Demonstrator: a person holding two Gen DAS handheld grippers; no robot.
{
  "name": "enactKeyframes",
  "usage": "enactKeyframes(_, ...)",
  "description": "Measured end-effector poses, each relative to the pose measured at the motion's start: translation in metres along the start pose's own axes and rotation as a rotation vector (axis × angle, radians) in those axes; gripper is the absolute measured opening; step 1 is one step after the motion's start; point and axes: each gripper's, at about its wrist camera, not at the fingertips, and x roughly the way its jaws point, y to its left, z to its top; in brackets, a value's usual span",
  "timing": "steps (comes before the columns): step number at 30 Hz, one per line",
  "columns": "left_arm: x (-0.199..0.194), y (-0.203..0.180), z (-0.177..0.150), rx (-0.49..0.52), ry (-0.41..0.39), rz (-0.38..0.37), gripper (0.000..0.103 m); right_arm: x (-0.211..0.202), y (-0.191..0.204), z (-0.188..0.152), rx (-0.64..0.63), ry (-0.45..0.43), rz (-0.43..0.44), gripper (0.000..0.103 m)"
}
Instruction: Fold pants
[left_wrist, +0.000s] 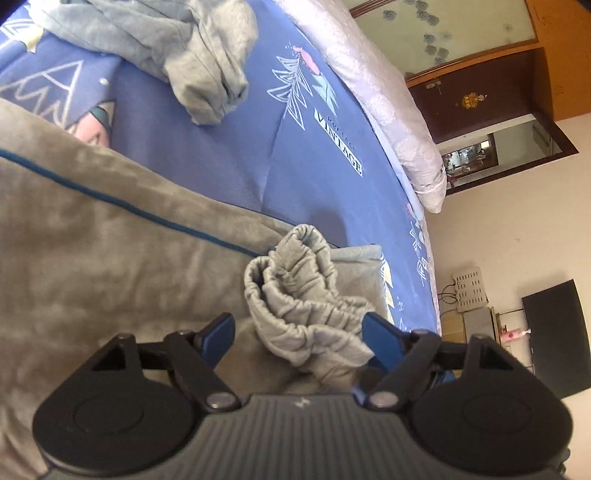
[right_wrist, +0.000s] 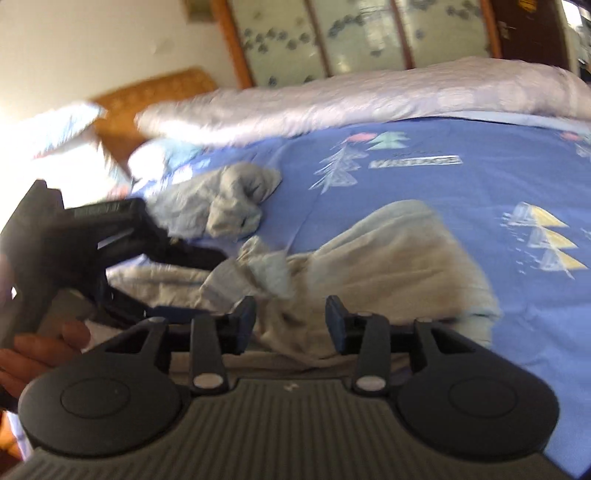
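Beige-grey pants (left_wrist: 110, 236) with a thin blue side stripe lie on the blue bed sheet (left_wrist: 221, 147). Their bunched elastic waistband (left_wrist: 303, 306) sits between the open fingers of my left gripper (left_wrist: 301, 332). In the right wrist view the same pants (right_wrist: 399, 258) lie spread on the sheet (right_wrist: 443, 192). My right gripper (right_wrist: 291, 317) is open just above the fabric near its edge. The left gripper's black body (right_wrist: 92, 236) shows at the left, held by a hand (right_wrist: 33, 354).
A second crumpled grey garment (left_wrist: 184, 48) lies farther up the bed, also in the right wrist view (right_wrist: 229, 206). A rolled pale quilt (right_wrist: 351, 99) runs along the far side. The bed edge (left_wrist: 424, 258) drops to the floor with a black screen (left_wrist: 554, 332).
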Motion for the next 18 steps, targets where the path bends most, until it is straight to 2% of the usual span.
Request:
enactKeyframes(2, -0.001, -0.002, -0.001, -0.005, -0.005, -0.036, 0.080, -0.023, -0.023, -0.003, 0.101, -0.050, -0.015, 0.048)
enactKeyframes(5, 0.002, -0.006, 0.002, -0.014, -0.006, -0.025, 0.084, -0.037, -0.065, -0.012, 0.295, -0.092, -0.036, 0.049)
enactKeyframes(11, 0.022, -0.015, 0.013, -0.008, 0.040, 0.085, 0.087, -0.041, -0.097, -0.027, 0.498, -0.118, -0.044, 0.050)
enactKeyframes(12, 0.028, -0.016, 0.012, 0.006, 0.046, 0.103, 0.080, -0.038, -0.099, -0.027, 0.522, -0.119, -0.036, 0.050)
enactKeyframes(13, 0.033, -0.017, 0.012, 0.022, 0.054, 0.138, 0.062, -0.034, -0.103, -0.026, 0.545, -0.118, -0.034, 0.050)
enactKeyframes(15, 0.036, -0.018, 0.009, 0.046, 0.046, 0.186, 0.049, -0.026, -0.114, -0.022, 0.602, -0.100, -0.032, 0.050)
enactKeyframes(18, 0.022, -0.009, 0.000, 0.058, 0.018, 0.169, 0.033, -0.015, -0.131, -0.019, 0.687, -0.072, -0.021, 0.052)
